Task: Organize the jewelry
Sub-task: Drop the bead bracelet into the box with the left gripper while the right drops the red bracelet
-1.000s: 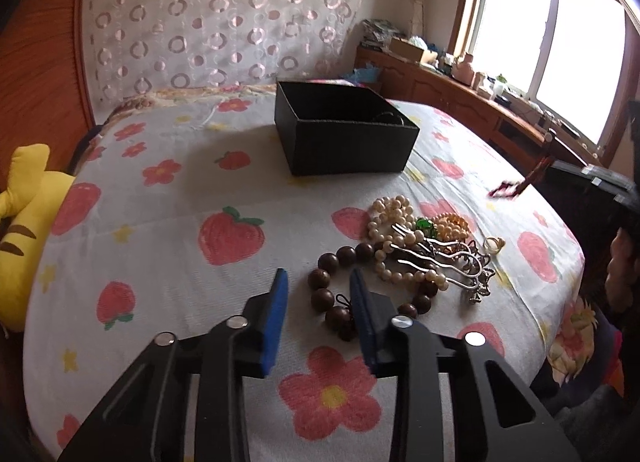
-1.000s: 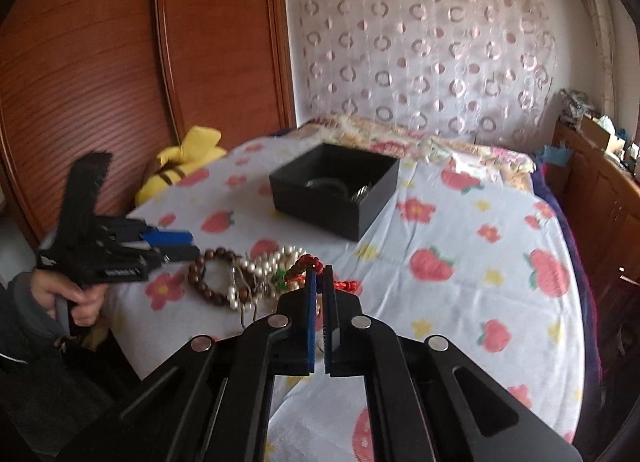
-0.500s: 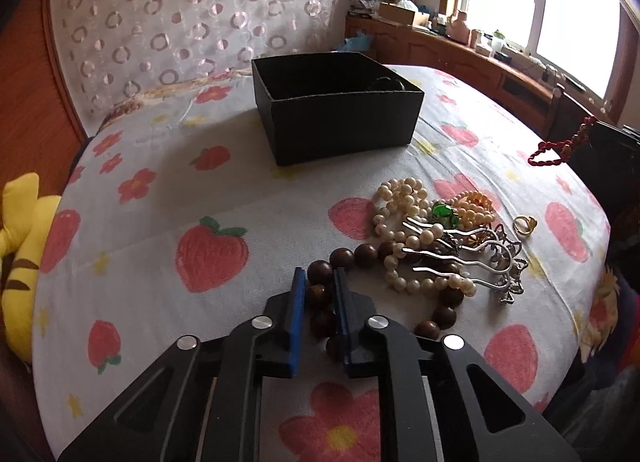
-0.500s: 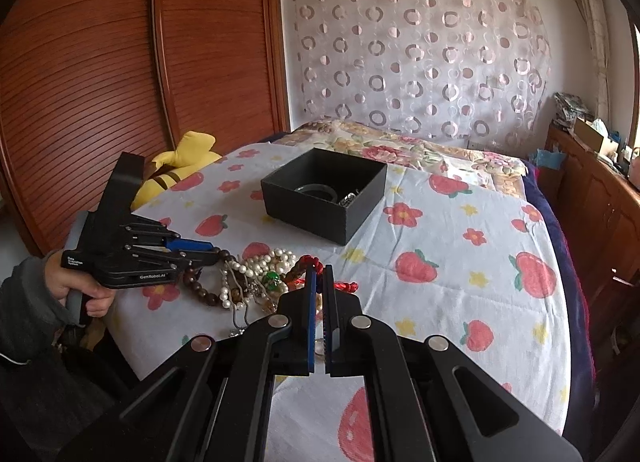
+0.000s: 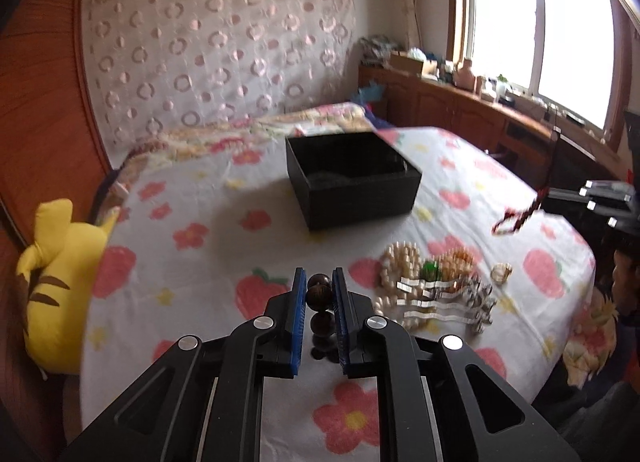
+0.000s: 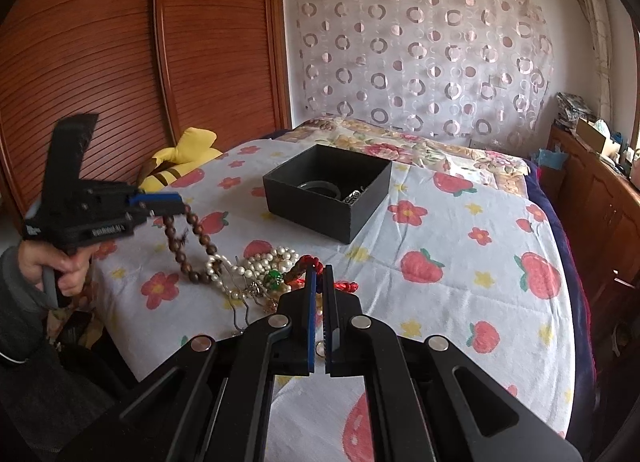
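At the far left a yellow plush toy (image 5: 60, 286) lies against the edge of the bed (image 5: 192, 262), whose sheet is printed with strawberries and flowers. Next comes the left gripper (image 5: 317, 289), gripped by a hand (image 6: 60, 266) in a grey sleeve; its blue-lined jaws have just been closing and now stand narrow, pressing on the dark wooden bead bracelet (image 6: 192, 238). In the right wrist view the top of that bracelet sits between the jaws while the rest of the loop hangs down, its lowest beads reaching the sheet beside the pile. Behind, near the middle of the bed, a black open box (image 5: 352, 177) stands well apart from the loose pieces, with a dark ring-shaped piece and something silvery lying inside it. To the right of the bracelet the jewelry pile (image 6: 260, 274) rests on the sheet: a white pearl strand (image 5: 400, 262), a green bead (image 5: 431, 270), silver hair clips (image 5: 440, 302) and a small gold ring (image 5: 502, 272) just beyond them. Further right the right gripper (image 6: 320, 282) has its jaws drawn fully together on a red beaded string (image 5: 516, 219), which dangles above the sheet clear of the pile. At the far right a wooden cabinet (image 5: 500, 117) runs under a bright window (image 5: 540, 21).
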A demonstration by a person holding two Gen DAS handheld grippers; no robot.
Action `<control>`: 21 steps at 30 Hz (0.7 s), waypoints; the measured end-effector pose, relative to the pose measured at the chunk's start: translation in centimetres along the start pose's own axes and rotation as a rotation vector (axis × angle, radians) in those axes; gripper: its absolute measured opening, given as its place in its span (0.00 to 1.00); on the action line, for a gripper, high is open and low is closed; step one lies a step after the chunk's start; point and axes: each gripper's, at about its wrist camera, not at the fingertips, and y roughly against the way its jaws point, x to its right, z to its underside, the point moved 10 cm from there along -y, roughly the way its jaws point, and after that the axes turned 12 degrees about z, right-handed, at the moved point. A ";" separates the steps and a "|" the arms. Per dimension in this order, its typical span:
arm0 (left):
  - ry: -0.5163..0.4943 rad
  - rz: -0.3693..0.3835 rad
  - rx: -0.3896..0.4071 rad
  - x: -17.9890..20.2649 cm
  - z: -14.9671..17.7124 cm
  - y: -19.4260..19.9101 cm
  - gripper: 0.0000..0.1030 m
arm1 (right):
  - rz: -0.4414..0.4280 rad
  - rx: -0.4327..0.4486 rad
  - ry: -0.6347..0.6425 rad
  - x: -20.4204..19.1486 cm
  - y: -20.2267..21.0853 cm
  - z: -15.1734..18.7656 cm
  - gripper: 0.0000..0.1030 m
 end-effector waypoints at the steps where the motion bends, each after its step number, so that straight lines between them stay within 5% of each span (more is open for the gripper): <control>1: -0.001 -0.002 0.013 0.0 -0.5 0.3 0.12 | -0.001 0.001 0.001 -0.1 0.0 0.0 0.04; 21: -0.079 0.014 0.150 1.7 -10.1 0.6 0.12 | 0.014 0.064 0.026 -0.1 -1.2 -4.9 0.03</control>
